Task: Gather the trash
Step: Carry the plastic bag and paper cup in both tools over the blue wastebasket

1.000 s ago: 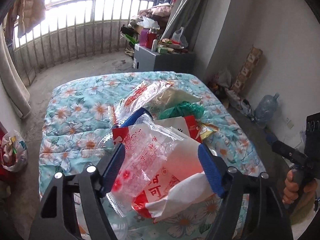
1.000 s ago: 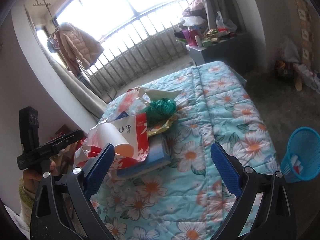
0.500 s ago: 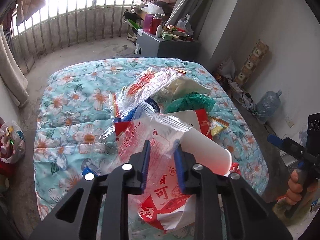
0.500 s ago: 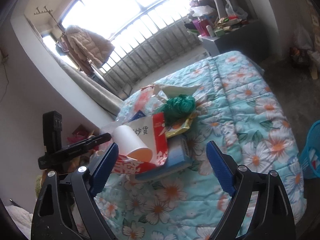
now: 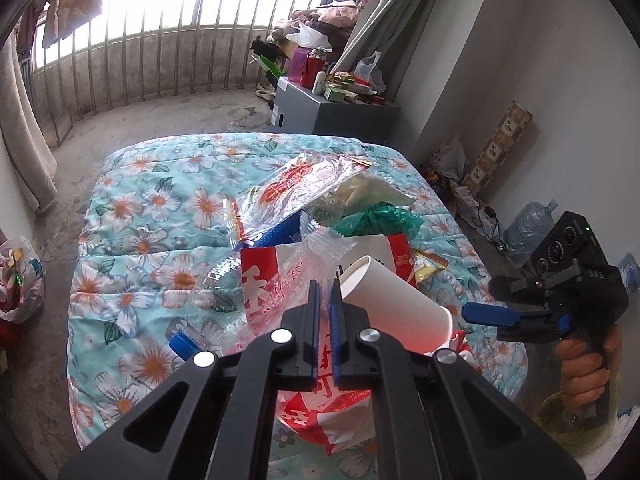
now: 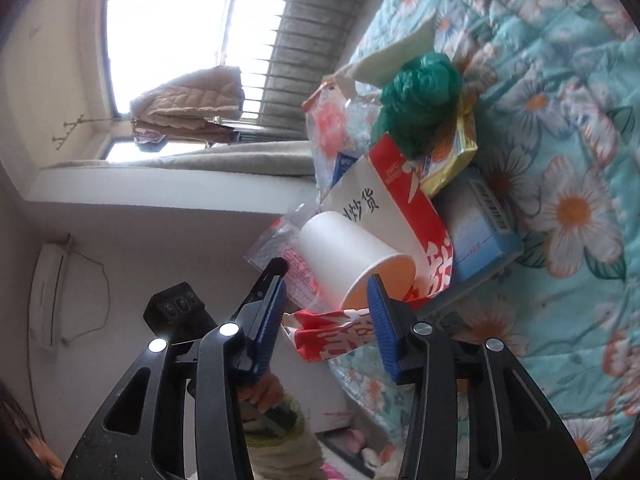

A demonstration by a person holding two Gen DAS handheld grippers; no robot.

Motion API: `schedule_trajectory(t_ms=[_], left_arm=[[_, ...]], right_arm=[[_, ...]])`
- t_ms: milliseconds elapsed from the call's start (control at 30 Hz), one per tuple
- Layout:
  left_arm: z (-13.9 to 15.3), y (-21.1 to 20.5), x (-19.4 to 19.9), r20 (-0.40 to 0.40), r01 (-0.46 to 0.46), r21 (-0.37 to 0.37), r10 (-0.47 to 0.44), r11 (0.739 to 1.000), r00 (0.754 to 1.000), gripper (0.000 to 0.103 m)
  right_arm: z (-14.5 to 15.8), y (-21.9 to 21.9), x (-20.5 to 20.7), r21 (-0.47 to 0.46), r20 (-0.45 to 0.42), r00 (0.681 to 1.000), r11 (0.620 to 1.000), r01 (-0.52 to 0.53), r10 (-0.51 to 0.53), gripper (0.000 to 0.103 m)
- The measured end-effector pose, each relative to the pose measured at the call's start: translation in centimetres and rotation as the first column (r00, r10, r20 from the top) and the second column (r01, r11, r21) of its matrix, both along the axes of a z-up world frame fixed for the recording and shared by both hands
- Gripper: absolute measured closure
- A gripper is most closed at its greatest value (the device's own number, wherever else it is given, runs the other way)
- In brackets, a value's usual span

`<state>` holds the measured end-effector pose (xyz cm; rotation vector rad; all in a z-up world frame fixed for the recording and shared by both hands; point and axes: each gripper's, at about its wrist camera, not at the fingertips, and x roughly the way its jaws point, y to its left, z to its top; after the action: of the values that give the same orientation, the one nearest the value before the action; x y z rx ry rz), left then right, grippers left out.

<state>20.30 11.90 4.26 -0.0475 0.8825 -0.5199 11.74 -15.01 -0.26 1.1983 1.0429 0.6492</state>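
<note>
Your left gripper (image 5: 325, 294) is clamped on the clear plastic bag (image 5: 296, 280); your right gripper (image 6: 328, 308) is closing around the paper cup (image 6: 344, 256) at the floral quilt's (image 5: 160, 208) near edge, railing (image 5: 160, 40) beyond.

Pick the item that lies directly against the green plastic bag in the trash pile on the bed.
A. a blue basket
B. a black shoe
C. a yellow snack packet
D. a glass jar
C: in the right wrist view the yellow snack packet sits right under the bunched green plastic bag, touching it.
</note>
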Motion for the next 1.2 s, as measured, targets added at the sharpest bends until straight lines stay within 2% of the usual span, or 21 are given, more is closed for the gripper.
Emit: schedule_trajectory(t_ms=[167, 367, 500, 733, 967, 1200], left_arm=[[0.3, 0.1, -0.2, 0.009, -0.002, -0.011, 0.002, 1.0, 1.0, 0.1], [0.4, 0.2, -0.4, 0.014, -0.004, -0.015, 0.004, 1.0, 1.0, 0.1], [0.6, 0.2, -0.5, 0.024, -0.007, -0.012, 0.007, 1.0, 1.0, 0.1], [1.5, 0.5, -1.1, 0.076, -0.032, 0.013, 0.031, 0.999, 0.997, 0.1], [3.1, 1.7, -1.7, 0.139, -0.074, 0.002, 0.073, 0.997, 0.988, 0.101], [5.3, 2.8, -2.5, 0.213, -0.12, -0.009, 0.119, 0.993, 0.97, 0.101]], right_arm=[[-1.5, 1.3, 1.2, 0.044, -0.093, 0.995, 0.998, -0.035, 0.039, 0.069], [-2.5, 2.2, 2.4, 0.06, -0.149, 0.987, 0.997, -0.044, 0.053, 0.078], [-3.2, 2.4, 2.7, 0.077, -0.164, 0.986, 0.997, -0.028, 0.04, 0.089], [-3.3, 2.0, 2.7, 0.144, -0.112, 0.993, 0.99, -0.005, 0.021, 0.101], [-2.6, 1.5, 3.1, 0.233, -0.037, 0.999, 0.972, 0.04, -0.033, 0.102], [-1.2, 0.1, 3.0, 0.278, 0.054, 0.995, 0.959, 0.064, -0.082, 0.102]])
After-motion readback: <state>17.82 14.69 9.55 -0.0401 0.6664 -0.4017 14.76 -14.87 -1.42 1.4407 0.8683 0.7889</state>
